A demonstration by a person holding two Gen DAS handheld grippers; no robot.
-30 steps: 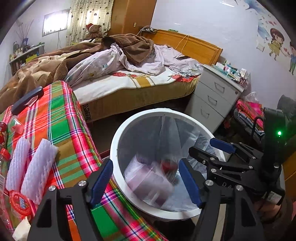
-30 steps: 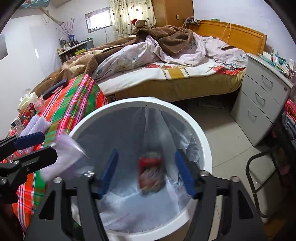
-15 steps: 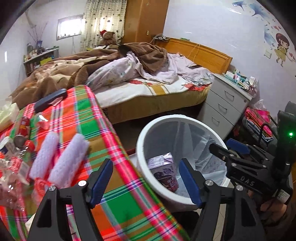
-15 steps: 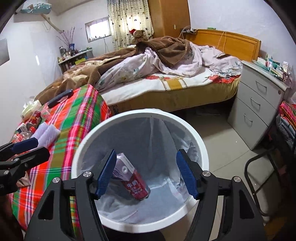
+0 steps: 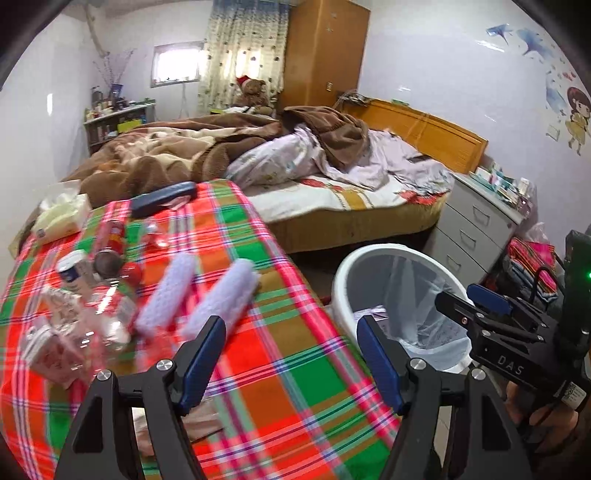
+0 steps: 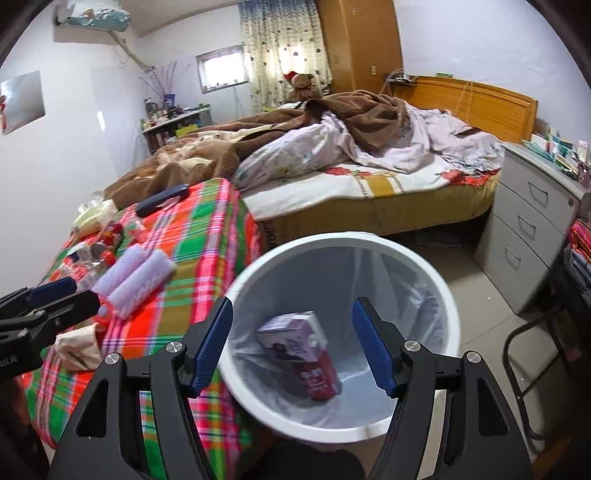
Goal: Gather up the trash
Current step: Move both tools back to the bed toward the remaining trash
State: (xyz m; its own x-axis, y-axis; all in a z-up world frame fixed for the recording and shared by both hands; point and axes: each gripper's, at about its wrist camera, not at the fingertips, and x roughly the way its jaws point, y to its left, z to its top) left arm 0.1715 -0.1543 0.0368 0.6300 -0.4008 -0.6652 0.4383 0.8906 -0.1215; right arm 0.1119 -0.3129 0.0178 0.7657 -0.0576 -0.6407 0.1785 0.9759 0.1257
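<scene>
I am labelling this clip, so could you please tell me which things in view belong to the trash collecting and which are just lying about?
Part of the job:
- white bin
- milk carton inside it
- two foam sleeves
- clear plastic wrappers
- left hand-held gripper, open
- right hand-held gripper, open

Just lying about:
- bed
- grey drawers
- teddy bear

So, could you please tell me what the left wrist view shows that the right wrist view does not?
Only the left wrist view shows the cartoon girl sticker on the wall and the clear bottle up close, though blurred. Only the right wrist view shows the purple carton lying at the bottom of the bin, plus the air conditioner. Both show the plaid cloth, the two foam sleeves, the bed, and both open grippers: left gripper, right gripper.
</scene>
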